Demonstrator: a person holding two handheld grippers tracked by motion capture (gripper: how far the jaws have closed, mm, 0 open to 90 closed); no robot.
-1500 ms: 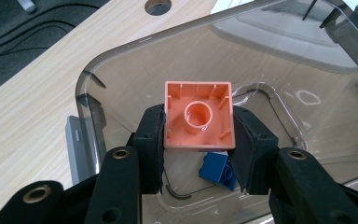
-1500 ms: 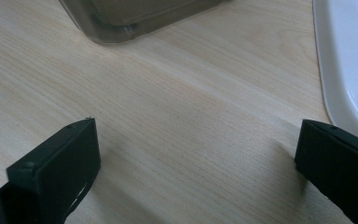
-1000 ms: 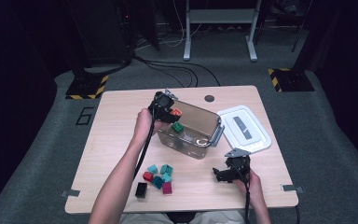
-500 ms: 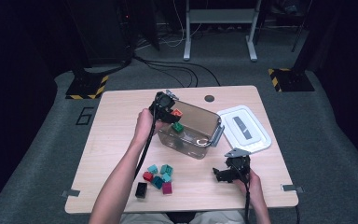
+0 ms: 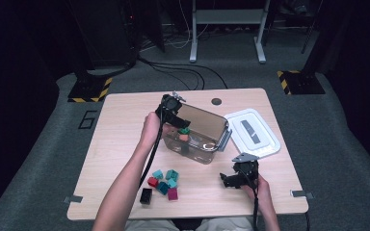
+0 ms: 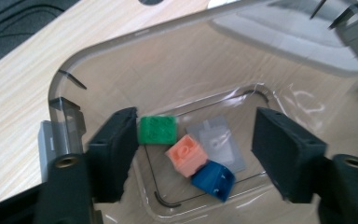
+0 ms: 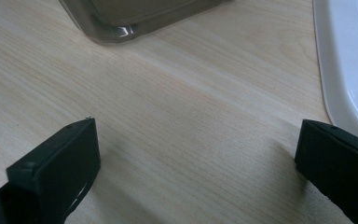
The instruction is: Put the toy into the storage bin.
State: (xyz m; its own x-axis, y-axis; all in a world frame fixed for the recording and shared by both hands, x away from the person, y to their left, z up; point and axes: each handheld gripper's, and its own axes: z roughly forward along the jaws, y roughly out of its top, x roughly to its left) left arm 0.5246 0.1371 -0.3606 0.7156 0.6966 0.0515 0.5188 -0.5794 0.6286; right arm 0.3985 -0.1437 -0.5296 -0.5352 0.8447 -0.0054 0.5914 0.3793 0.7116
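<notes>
Hovering my left gripper [image 6: 193, 140] over the clear bin [image 5: 210, 126], jaws spread, green block [image 6: 157, 129] by one jaw. Right gripper [image 7: 196, 172] rests wide open on the table [image 7: 177, 102].

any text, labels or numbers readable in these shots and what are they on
"6": a large outlined numeral on the grey floor mat left of the table, read from the high view.
The label inside the clear container, seen in the left gripper view as a pale rectangle beside the blocks, carries nothing legible.
The dark strip on the white lid: too small to tell whether it bears text.
</notes>
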